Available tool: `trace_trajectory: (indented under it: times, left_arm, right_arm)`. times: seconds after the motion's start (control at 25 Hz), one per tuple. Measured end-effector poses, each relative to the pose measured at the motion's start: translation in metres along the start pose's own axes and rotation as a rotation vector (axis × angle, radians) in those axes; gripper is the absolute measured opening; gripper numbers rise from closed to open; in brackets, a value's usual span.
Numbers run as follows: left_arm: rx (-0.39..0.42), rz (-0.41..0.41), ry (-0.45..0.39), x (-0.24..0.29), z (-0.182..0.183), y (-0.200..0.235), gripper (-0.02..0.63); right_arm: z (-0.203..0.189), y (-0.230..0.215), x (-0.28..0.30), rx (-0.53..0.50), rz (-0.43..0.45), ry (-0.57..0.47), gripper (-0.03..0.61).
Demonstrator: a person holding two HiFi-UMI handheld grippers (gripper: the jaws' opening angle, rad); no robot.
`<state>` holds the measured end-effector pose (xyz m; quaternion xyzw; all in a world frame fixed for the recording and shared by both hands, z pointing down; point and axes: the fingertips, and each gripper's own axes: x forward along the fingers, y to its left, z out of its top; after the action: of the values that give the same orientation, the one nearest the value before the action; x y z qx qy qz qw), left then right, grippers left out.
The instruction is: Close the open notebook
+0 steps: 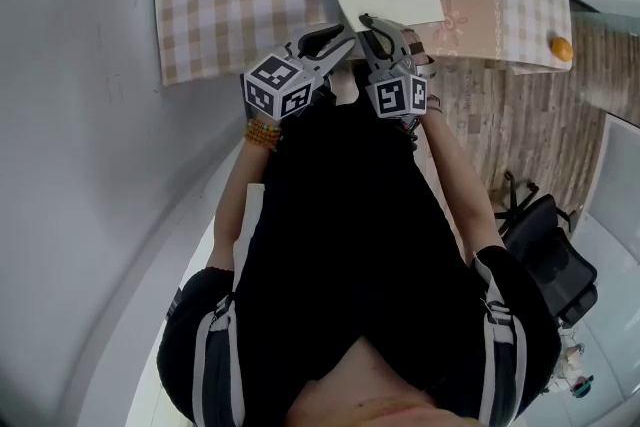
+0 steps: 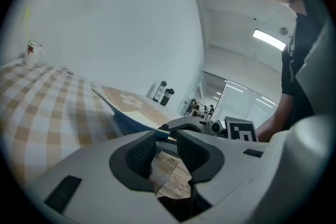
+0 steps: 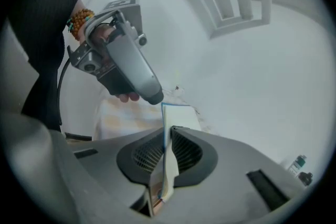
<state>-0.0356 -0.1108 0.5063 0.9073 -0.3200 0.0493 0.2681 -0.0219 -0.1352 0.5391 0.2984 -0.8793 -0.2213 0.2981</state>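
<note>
Right gripper on notebook (near edge)

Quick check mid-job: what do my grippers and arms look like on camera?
The left gripper and right gripper are light grey with dark ribbed pads, each carrying a cube of black-and-white square markers. Black short-sleeved top with grey-striped sleeves; orange beaded bracelet on the left wrist.

Black top, grey left tongs, perhaps beads
</note>
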Motion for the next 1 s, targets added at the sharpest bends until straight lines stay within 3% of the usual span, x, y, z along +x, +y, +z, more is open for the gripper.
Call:
trace_trajectory:
  times: [0.04,0.12,0.36,0.44,0.56,0.72,1.0]
  left_arm:
    - [0.020,0.011,-0.002,0.002,0.002,0.000,0.124]
    - [0.067,0.038,-0.015,0.004,0.007,0.000,0.063]
    - [0.180,0.042,-0.111,0.013,0.046,0.002,0.060]
    - [0.215,0.079,-0.153,0.008,0.051,-0.002,0.012]
    - [0.253,0.147,-0.192,0.005,0.057,-0.001,0.012]
    - [0.256,0.183,-0.190,0.008,0.057,0.004,0.012]
    - [0.255,0.176,-0.158,0.015,0.045,0.004,0.012]
  right_arm:
    - [0.000,-0.002,-0.002,0.009,-0.006,0.001,0.040]
    - [-0.001,-0.004,-0.004,0.031,-0.018,0.003,0.040]
    - [-0.004,-0.028,0.001,0.148,-0.057,0.000,0.032]
    - [-0.005,-0.027,-0.008,0.188,-0.071,-0.002,0.031]
    - [-0.007,-0.029,-0.016,0.269,-0.090,-0.006,0.028]
    - [-0.011,-0.037,-0.019,0.360,-0.119,-0.010,0.023]
    - [-0.018,-0.048,-0.025,0.425,-0.150,-0.006,0.021]
